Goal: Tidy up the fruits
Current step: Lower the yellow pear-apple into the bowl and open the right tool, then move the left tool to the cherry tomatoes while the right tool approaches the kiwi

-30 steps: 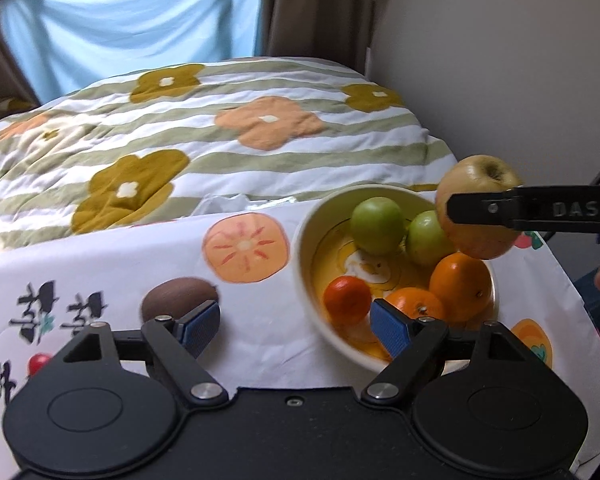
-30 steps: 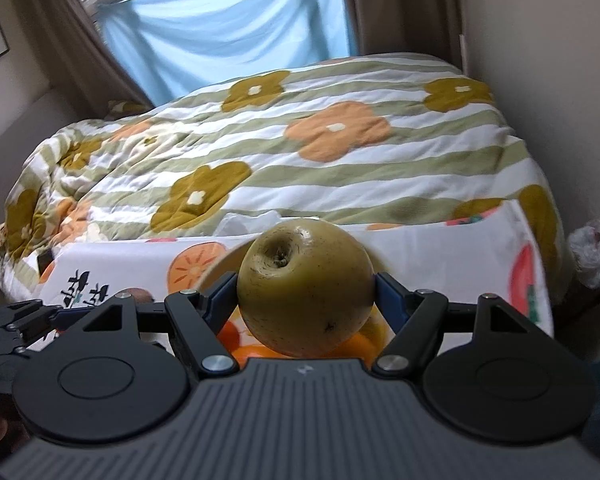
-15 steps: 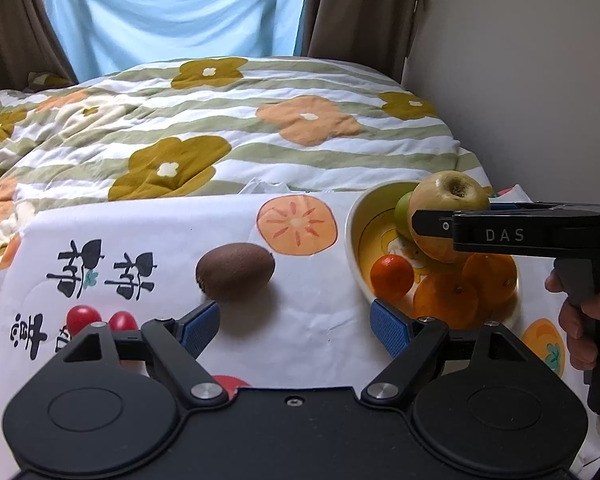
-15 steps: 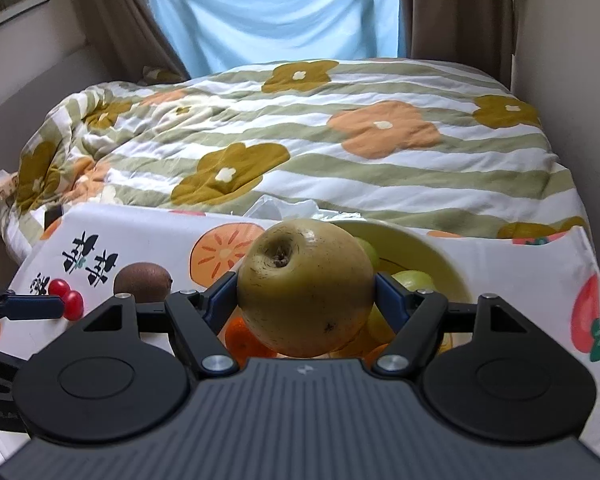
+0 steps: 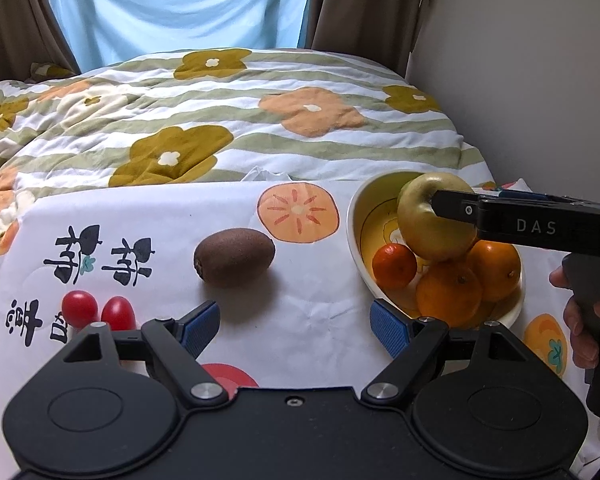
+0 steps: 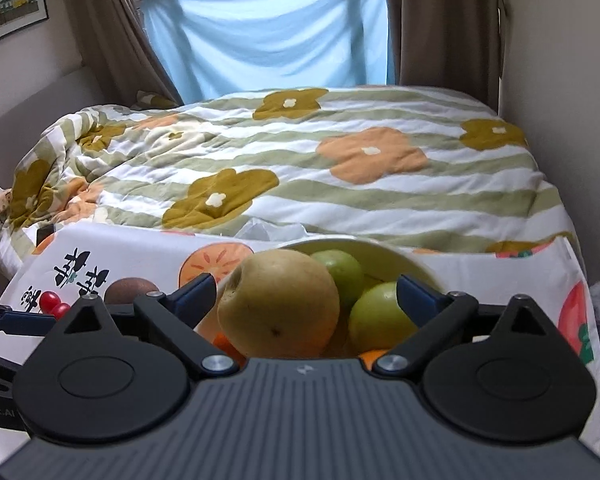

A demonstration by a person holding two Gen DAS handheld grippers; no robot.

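At the far left of the printed cloth, two red cherry tomatoes lie touching one another, just beyond the left finger of the left gripper; that gripper hangs low over the near part of the cloth with its blue pads spread wide and nothing between them; a brown kiwi lies on its side on the cloth just beyond the gap, beside a printed persimmon slice.

To the right stands the cream bowl with a yellow inside; it holds a small mandarin at its left, two larger oranges at the near right, and, seen from the right wrist, two green fruits at the far side; a yellow-green apple sits on top of the oranges, its stem end turned left.

The right gripper reaches in over the bowl from the right; its fingers are spread apart, the apple lying between them close to the left pad and clear of the right one; whether the left pad touches the fruit I cannot tell; the right hand grips the handle at the right edge.

Beyond the cloth spreads a bed under a striped, flowered quilt, with a blue sheet hung between brown curtains on the far side.
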